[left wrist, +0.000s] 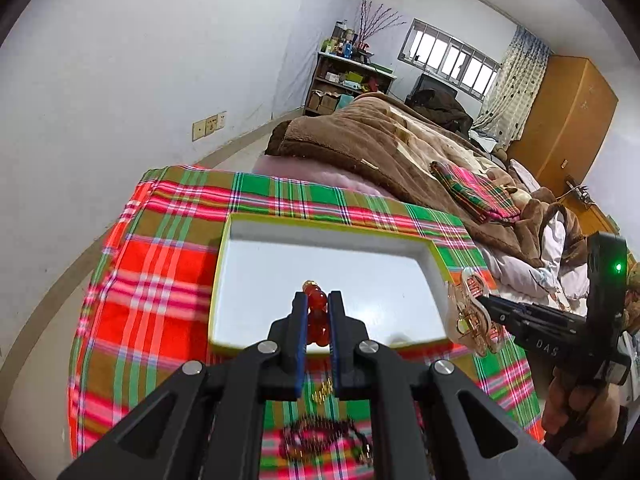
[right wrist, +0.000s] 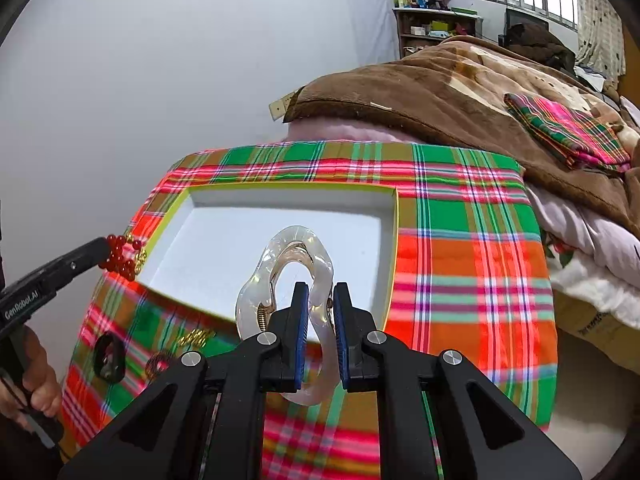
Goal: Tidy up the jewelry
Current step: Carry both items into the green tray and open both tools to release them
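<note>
Red bead bracelet (left wrist: 317,312) half hidden between left tool (left wrist: 317,300), blurred jewelry (left wrist: 320,440) below

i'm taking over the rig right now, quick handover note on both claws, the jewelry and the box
Left claw: shut on the red bead bracelet, held at the near left edge of the white box.
Right claw: shut on the clear hair clip, held over the box's near side.
Done: both pieces lifted; nothing shows in the box yet.
Left: drop both in, then fetch the gold chain, dark ring and brown ring lying on the plaid cloth.
</note>
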Tool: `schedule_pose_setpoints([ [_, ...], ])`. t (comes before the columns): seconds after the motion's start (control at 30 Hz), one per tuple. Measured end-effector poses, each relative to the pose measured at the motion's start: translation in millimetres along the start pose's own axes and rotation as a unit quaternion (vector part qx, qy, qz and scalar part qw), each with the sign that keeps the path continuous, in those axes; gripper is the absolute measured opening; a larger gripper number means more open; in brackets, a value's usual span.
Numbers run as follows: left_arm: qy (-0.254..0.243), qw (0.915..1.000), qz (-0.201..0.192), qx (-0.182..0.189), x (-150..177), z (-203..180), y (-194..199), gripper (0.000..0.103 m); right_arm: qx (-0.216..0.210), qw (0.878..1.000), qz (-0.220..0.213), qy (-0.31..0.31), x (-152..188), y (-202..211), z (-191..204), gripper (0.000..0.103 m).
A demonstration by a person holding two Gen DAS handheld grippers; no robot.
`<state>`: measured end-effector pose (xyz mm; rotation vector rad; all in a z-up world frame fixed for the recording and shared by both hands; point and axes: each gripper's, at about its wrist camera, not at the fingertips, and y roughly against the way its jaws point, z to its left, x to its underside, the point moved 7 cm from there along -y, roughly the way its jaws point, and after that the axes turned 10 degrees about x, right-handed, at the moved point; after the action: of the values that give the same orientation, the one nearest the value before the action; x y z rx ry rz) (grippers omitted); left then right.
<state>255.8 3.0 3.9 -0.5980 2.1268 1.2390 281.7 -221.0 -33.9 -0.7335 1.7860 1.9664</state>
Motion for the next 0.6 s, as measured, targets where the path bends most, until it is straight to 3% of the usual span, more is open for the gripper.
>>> schedule_pose_setpoints([
  [0.6, -0.01, 0.9984, 0.042, -0.037, -34.0, 44.7, -81.1, 0.01, 0.035, 0.999, 0.04, 0.002, -36.3, -75.1, -12.5, 0.013],
])
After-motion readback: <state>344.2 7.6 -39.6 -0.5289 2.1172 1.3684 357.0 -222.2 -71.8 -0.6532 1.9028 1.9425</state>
